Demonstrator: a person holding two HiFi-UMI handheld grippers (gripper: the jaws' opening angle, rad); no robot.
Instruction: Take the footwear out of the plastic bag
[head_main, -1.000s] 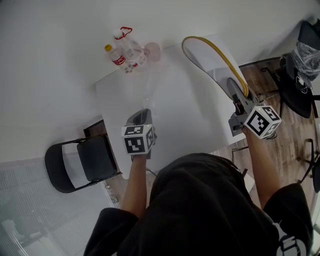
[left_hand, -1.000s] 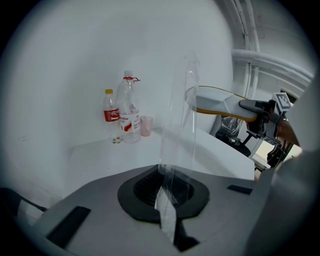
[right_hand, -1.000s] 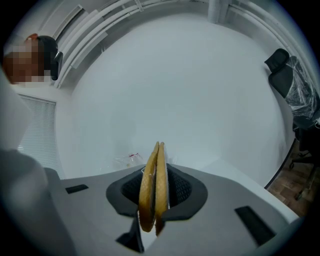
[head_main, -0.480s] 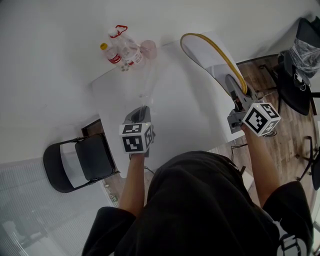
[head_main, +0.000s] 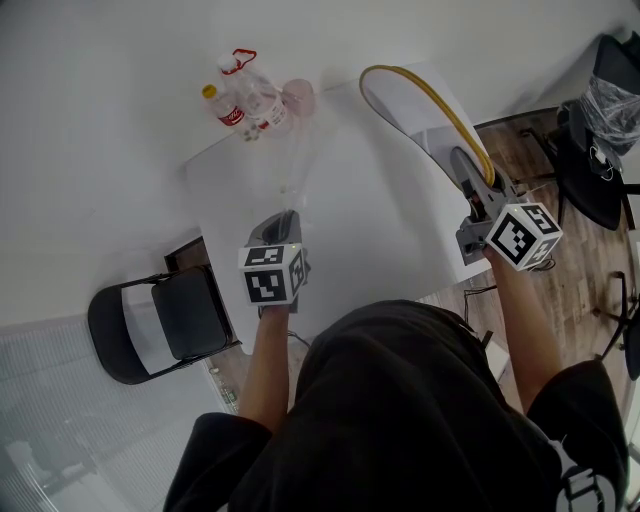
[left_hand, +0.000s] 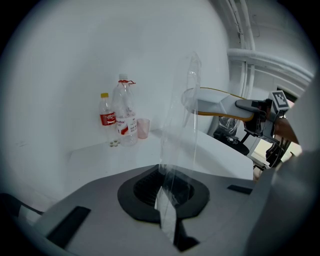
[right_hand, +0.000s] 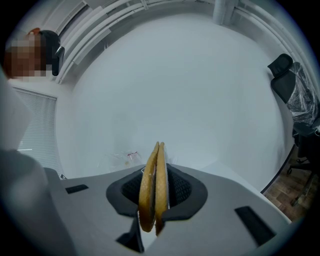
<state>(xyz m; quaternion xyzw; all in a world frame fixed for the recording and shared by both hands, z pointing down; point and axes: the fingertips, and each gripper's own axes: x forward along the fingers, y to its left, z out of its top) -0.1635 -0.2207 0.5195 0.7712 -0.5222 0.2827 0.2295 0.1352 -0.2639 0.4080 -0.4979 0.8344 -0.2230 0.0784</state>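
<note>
Footwear (head_main: 425, 105): light, thin pair, probably bendy; grip near end.
Right gripper (right_hand: 156, 197): clamped on it.
Left gripper (left_hand: 169, 197): pinching plastic bag (left_hand: 177, 140).

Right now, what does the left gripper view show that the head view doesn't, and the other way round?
Only the left gripper view: the left gripper with its jaws shut on the clear bag.
Only the head view: the folding chair beside the table, and the person's dark top.
Both: the bottles, the cup, the table, and the slippers held by the right gripper.
</note>
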